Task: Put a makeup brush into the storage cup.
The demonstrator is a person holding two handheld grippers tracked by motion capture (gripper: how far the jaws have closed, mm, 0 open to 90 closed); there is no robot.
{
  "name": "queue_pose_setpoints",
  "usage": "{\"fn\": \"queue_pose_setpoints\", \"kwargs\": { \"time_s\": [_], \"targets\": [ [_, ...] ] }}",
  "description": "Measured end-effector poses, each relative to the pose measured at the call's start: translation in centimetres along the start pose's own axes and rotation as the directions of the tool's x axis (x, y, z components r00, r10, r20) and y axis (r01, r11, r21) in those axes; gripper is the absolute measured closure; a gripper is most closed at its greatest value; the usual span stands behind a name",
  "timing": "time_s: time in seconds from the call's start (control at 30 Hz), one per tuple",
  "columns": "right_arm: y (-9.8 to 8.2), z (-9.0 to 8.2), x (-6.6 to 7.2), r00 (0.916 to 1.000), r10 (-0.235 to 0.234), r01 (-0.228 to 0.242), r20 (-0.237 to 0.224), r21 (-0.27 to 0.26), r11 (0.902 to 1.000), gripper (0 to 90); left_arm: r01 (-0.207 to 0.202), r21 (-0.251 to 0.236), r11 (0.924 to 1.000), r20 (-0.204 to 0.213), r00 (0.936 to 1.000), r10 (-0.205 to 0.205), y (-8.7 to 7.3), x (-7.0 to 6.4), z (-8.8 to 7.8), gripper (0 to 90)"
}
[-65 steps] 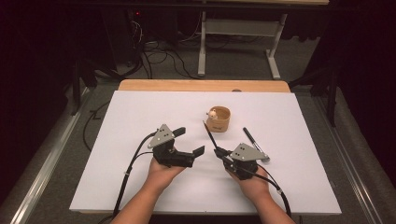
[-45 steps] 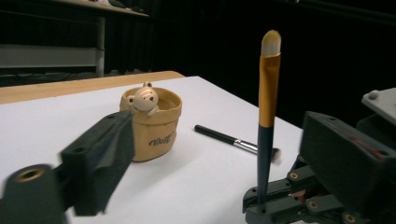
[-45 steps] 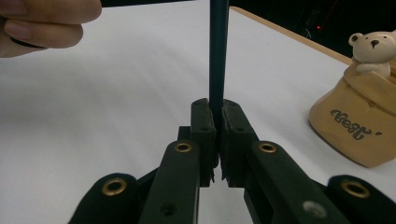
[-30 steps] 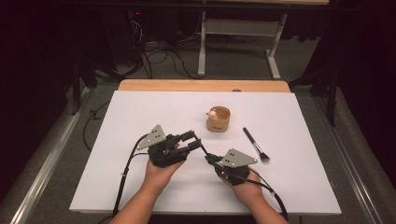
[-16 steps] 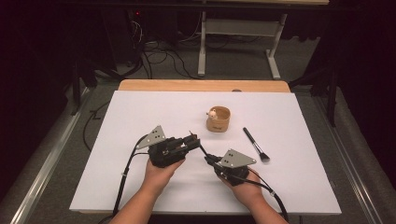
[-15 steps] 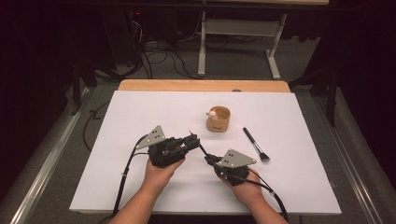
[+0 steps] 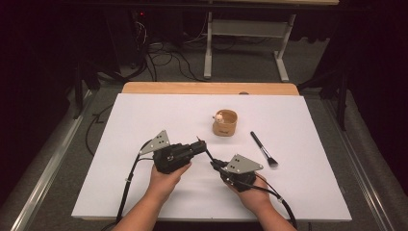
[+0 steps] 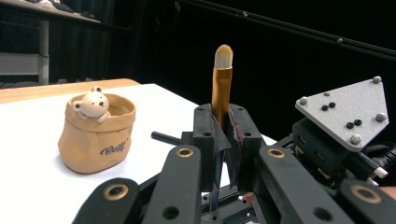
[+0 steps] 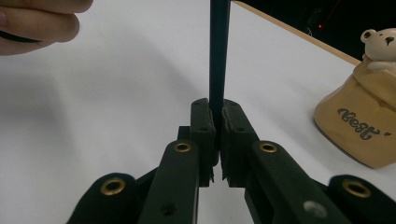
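A thin make-up brush [image 7: 207,154] with a black handle [image 9: 219,51], gold ferrule and pale bristle tip [image 8: 222,79] spans the gap between both grippers above the white table [image 7: 144,120]. My left gripper [image 7: 199,144] [image 8: 222,135] has just been closing and now pinches the ferrule end. My right gripper [image 7: 215,165] [image 9: 218,123] is shut on the handle. A tan pot with a small bear on its rim [image 7: 224,123] [image 8: 96,133] [image 9: 362,126] stands beyond them. A second, larger brush [image 7: 263,149] lies flat to the right of the pot.
The white surface ends in a wooden strip [image 7: 207,88] at the far edge. Black cables [image 7: 127,178] trail from both grippers toward the near edge. In the left gripper view the other gripper's grey plate [image 8: 348,109] sits close on the right.
The right gripper carried the thin brush left and nearer. The left gripper came up to it and its jaws closed on the ferrule end. The larger brush stayed on the table.
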State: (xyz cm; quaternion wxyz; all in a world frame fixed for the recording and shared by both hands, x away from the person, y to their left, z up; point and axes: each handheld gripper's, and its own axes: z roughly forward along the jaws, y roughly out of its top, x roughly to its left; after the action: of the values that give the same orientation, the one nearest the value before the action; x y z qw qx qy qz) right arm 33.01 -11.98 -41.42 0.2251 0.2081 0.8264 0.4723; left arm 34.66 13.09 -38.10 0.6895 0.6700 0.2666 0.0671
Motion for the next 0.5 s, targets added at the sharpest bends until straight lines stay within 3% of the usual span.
{"fn": "queue_pose_setpoints", "kwargs": {
  "time_s": [0.13,0.5],
  "targets": [
    [-0.01,-0.01,0.01,0.9999,0.01,-0.01,-0.004,-0.003,0.9999,84.4,-0.012,-0.001,0.9999,-0.005,0.9999,0.012,0.06,-0.13,-0.06,83.6],
    [-0.11,0.11,-0.32,0.9988,0.049,-0.049,-0.01,-0.002,0.9988,58.7,-0.026,-0.002,0.9997,-0.027,0.9993,0.026,0.21,-0.07,-0.37,83.7]
  ]
}}
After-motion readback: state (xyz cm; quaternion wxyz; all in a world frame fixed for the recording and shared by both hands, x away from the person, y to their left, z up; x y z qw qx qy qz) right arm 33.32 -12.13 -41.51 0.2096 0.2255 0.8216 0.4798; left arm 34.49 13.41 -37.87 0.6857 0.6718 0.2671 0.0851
